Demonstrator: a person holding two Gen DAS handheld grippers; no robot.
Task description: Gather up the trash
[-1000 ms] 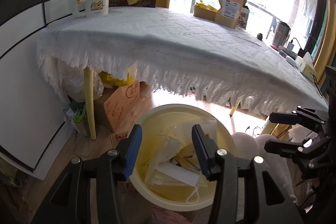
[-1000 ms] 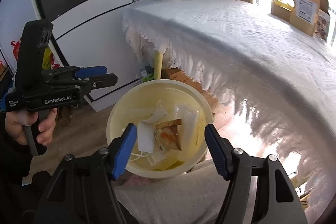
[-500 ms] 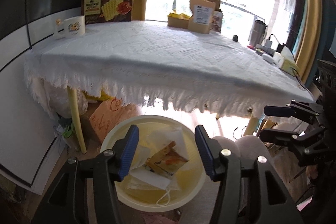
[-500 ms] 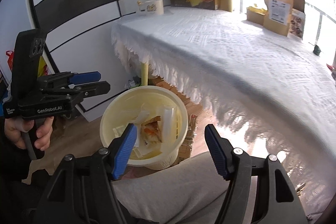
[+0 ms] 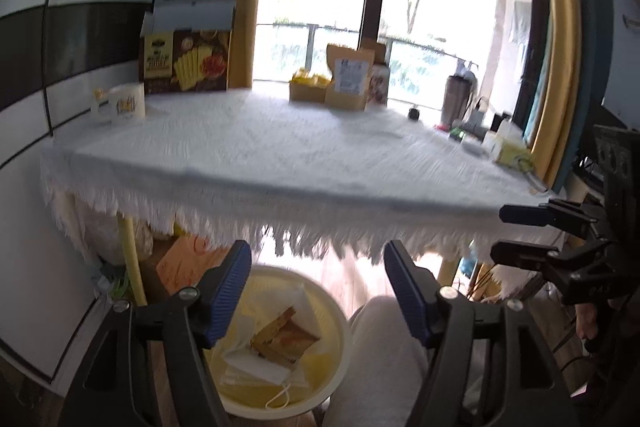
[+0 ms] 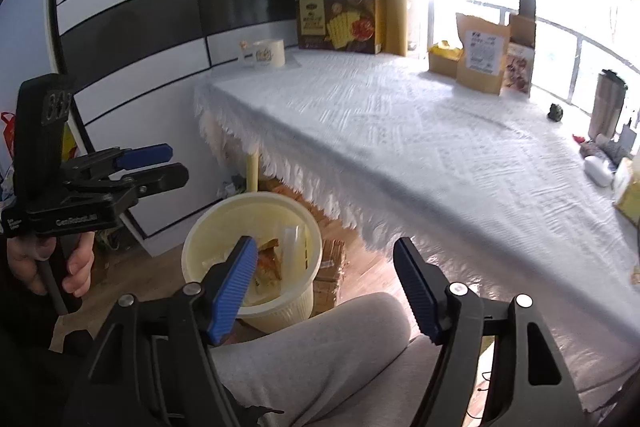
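So both of your grippers are empty right now. Your left gripper (image 5: 318, 285) has its blue fingers spread wide with nothing between them, and your right gripper (image 6: 326, 285) is spread wide too.

The trash is down in the yellow bin (image 6: 200, 247). That bin sits on the floor just under the near edge of the table (image 6: 400, 131), beside the yellow table leg (image 5: 132, 259). Inside it you can see a white face mask (image 5: 260, 367), a brown snack wrapper (image 5: 286, 331) and some clear plastic.

I think the job looks nearly done, because the middle of the table has no scraps on it. Look along the far edge before you stop. If you find more trash, pinch it in the middle, lift it straight up, and carry it over the near edge. Let go only when you are right above the bin, so it does not land on the floor.

Watch out for a few things. The white fringe of the tablecloth (image 5: 320, 243) hangs close above the bin, and a finger could catch in it. Your knee (image 6: 320, 347) in grey trousers is just beside the bin, too.

Leave these alone, I think they are not trash: the mug (image 5: 120, 105) at the far left corner, the big cracker box (image 5: 188, 61) next to it, the brown boxes (image 5: 344, 83) by the window, and the metal cup (image 5: 456, 99) toward the right edge.
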